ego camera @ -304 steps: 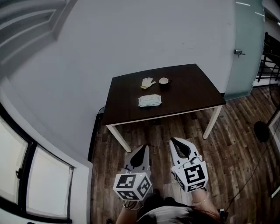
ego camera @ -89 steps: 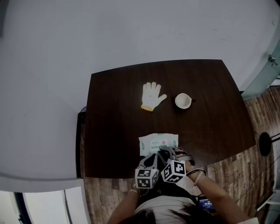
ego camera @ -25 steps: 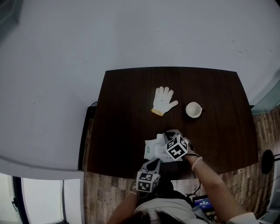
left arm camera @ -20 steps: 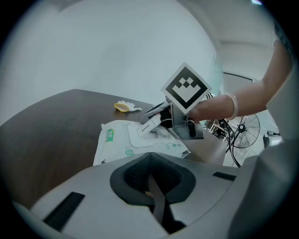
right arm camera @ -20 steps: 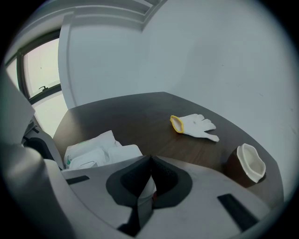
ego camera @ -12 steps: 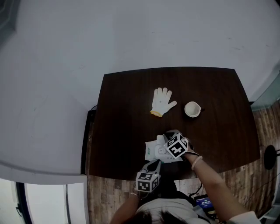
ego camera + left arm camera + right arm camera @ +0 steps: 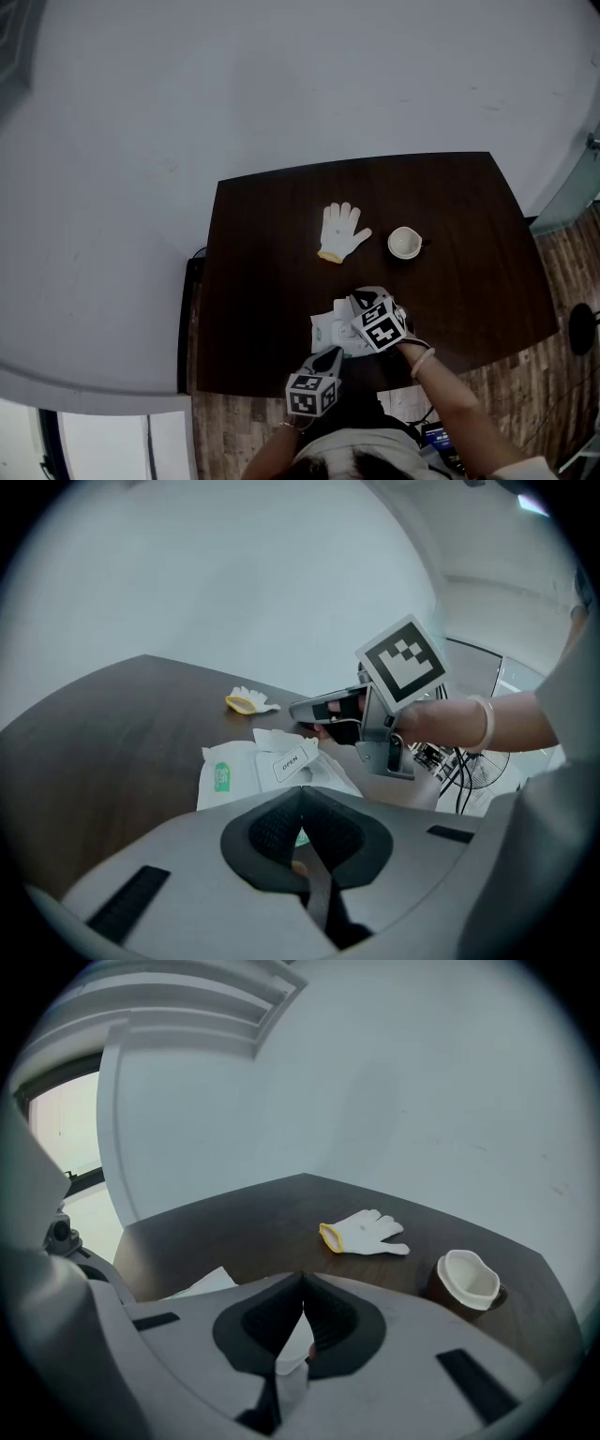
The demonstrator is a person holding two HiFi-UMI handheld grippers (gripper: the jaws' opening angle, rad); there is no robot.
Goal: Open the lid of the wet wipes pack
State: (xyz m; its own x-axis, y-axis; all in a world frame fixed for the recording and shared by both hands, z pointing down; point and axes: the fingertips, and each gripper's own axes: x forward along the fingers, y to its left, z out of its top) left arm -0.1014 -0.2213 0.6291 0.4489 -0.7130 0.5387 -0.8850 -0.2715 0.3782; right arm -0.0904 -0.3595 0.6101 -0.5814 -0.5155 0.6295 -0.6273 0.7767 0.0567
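The white wet wipes pack point(image 7: 328, 331) point(image 7: 230, 772) lies near the front edge of the dark table point(image 7: 272, 253). Its lid flap point(image 7: 291, 759), labelled OPEN, stands peeled up off the pack. My right gripper point(image 7: 356, 302) point(image 7: 302, 1283) hovers over the pack's right part, shut on a white strip of that flap point(image 7: 293, 1352). In the left gripper view its fingers point(image 7: 319, 707) reach in from the right above the pack. My left gripper point(image 7: 332, 355) point(image 7: 302, 794) is shut on the pack's near edge, with green print showing between its jaws.
A white glove point(image 7: 341, 231) point(image 7: 367, 1232) with a yellow cuff lies behind the pack. A small cup point(image 7: 405, 243) point(image 7: 466, 1282) stands to the glove's right. The table's front edge point(image 7: 281, 386) runs just under my left gripper. Wooden floor point(image 7: 553, 281) lies to the right.
My right gripper has risen slightly and rolled, lifting the flap off the pack. The left gripper has stayed at the pack's near edge.
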